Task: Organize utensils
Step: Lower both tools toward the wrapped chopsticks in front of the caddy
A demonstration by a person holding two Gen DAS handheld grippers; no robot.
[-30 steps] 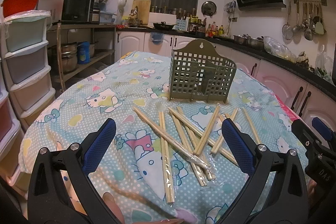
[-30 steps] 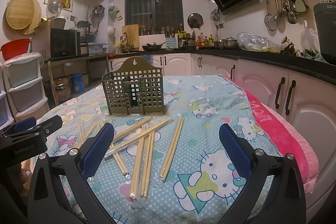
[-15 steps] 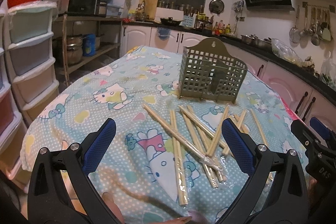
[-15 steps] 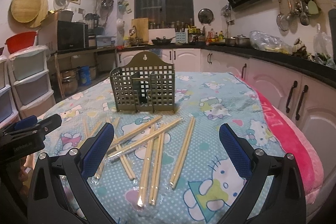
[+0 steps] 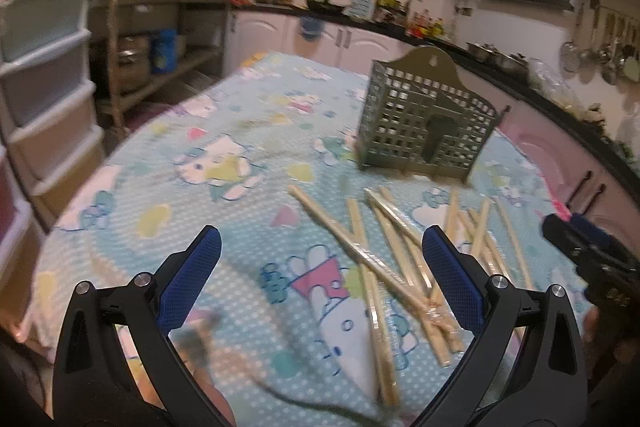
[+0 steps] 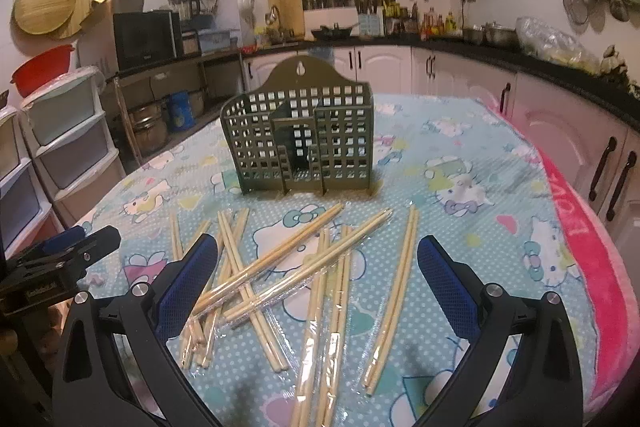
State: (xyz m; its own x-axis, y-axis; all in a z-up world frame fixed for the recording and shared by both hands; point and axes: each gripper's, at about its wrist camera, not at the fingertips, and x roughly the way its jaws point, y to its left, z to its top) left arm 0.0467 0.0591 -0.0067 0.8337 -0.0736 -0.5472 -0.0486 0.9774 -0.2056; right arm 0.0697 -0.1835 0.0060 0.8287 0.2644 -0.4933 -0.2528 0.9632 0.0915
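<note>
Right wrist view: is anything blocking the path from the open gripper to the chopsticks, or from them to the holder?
Nothing visible does. The right gripper is open above the scattered chopsticks, with only the tablecloth between the pile and the green utensil holder. The chopsticks overlap each other, and some are in clear wrappers.

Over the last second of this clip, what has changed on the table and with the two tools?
Both tools have moved forward toward the chopsticks, and the green holder now looms larger. The left tool also swung left, so the pile sits toward its right finger. The right tool now hangs over the pile. Nothing was gripped or released: both tools stay open and empty, and chopsticks and holder lie as before.
</note>
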